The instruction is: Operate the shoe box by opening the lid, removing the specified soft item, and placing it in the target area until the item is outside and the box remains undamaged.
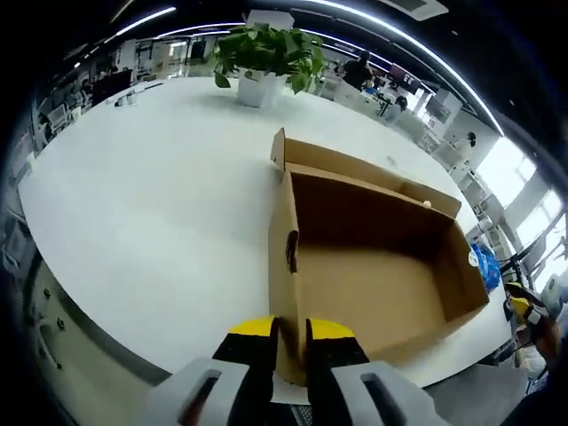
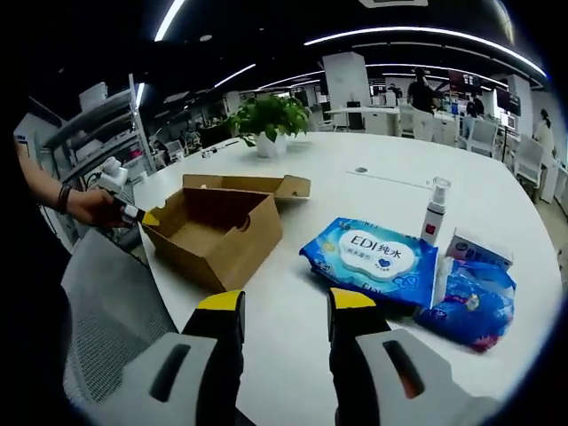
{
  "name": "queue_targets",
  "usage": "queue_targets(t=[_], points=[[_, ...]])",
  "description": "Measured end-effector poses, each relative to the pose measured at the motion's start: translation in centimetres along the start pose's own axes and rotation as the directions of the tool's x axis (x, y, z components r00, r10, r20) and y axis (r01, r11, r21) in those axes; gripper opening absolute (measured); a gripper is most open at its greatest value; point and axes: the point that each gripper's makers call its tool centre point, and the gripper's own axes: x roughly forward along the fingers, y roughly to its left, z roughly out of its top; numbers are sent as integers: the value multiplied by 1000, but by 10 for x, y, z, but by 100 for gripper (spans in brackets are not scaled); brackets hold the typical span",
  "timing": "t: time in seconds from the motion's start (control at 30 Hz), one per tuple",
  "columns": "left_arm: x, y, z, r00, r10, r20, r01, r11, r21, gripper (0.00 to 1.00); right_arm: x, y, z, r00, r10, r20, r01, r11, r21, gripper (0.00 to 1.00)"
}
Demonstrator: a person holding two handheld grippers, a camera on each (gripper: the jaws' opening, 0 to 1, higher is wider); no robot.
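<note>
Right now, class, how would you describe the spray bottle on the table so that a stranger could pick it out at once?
Start at the open cardboard box on the white table, then move right past the flat blue wipes pack. The spray bottle stands just behind that pack. It is the one upright thing there: slim, white, with a red label.

Open office: white table [image 1: 133,195], potted plant [image 1: 266,55], ceiling strip lights [image 2: 417,43].

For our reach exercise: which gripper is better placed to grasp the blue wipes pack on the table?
Probably the right gripper: open and facing the blue wipes pack, while the left gripper is shut on the shoe box wall.
</note>
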Motion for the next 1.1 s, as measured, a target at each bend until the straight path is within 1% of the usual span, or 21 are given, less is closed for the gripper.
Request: queue_targets(t=[0.17, 0.23, 0.5, 0.73, 0.87, 1.1], points=[[-1, -1, -2, 1000, -18, 1, 18, 1000, -3, 11, 9, 7, 5, 1000, 5, -4, -5, 1000, 2, 35], [0, 0, -2, 1000, -26, 2, 26, 1000, -5, 11, 14, 9, 9, 1000, 8, -1, -8, 1000, 7, 35], [-5, -4, -7, 998, -55, 17, 56, 998, -27, 12, 36, 16, 32, 1000, 11, 13, -11, 1000, 27, 35], [-12, -11, -13, 997, -75, 34, 77, 995, -55, 13, 59, 22, 51, 1000, 18, 11, -18, 1000, 13, 35], [-16, -14, -15, 995, -87, 49, 91, 993, -80, 14, 72, 22, 62, 1000, 13, 15, -13, 1000, 23, 35], [-20, -15, -17, 992, -104, 73, 111, 988, -108, 14, 91, 21, 74, 1000, -3, 15, 3, 999, 47, 34]])
